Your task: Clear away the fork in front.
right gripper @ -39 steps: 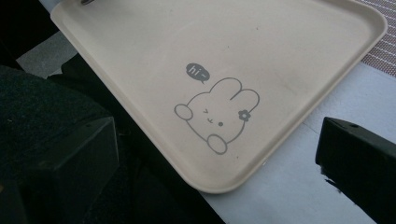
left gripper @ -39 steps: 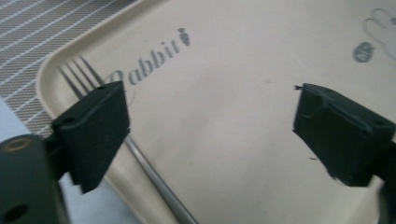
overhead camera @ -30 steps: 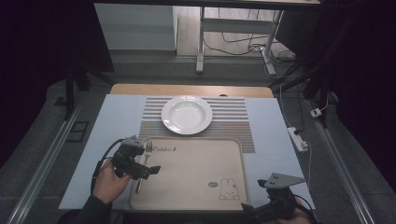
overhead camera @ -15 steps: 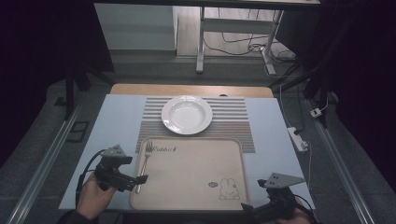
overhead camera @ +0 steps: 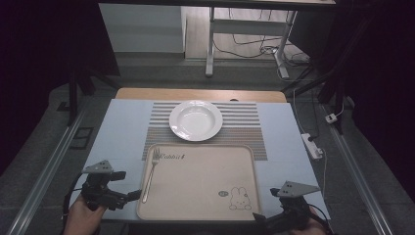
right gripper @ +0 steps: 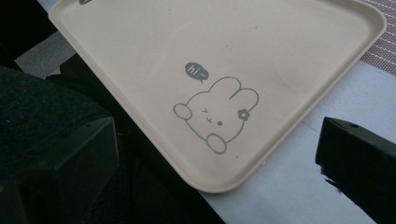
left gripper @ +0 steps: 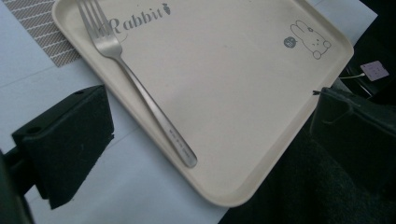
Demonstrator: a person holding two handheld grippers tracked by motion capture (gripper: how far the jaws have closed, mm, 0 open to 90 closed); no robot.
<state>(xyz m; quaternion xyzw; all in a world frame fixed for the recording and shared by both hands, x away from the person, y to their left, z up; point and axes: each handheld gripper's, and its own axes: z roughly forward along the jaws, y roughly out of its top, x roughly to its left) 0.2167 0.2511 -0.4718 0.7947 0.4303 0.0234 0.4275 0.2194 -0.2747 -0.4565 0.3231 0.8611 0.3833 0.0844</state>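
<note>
Readable text, all printed on the beige tray (overhead camera: 205, 186):
- "Rabbit" in grey script with a small carrot after it, at the tray's far left corner, just beside the fork (left gripper: 135, 84) tines.
- "hi~" in a small dark speech bubble (right gripper: 195, 70) above the line-drawn rabbit (right gripper: 217, 114), at the tray's near right corner.

Fork handle has engraved marks near its end, too small to read.

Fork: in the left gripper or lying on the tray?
On the tray. The fork lies flat along its left edge; the left gripper is open beside it.
</note>
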